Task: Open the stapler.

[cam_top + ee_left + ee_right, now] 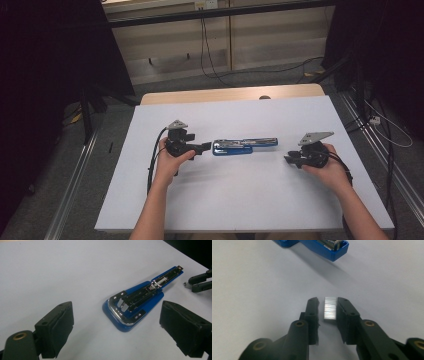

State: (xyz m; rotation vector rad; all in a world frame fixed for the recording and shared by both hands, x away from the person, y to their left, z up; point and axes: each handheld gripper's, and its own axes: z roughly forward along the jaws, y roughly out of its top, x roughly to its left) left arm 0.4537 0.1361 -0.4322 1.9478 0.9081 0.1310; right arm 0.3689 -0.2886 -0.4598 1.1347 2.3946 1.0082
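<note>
High view: opened blue metal stapler (244, 145) lies mid-table btwn both grippers. Left gripper view: left gripper (116, 321) spread wide, ready to steady stapler. Right gripper view: right gripper (328, 311) pinches silver staple strip (330, 308), prob. for loading.
</note>
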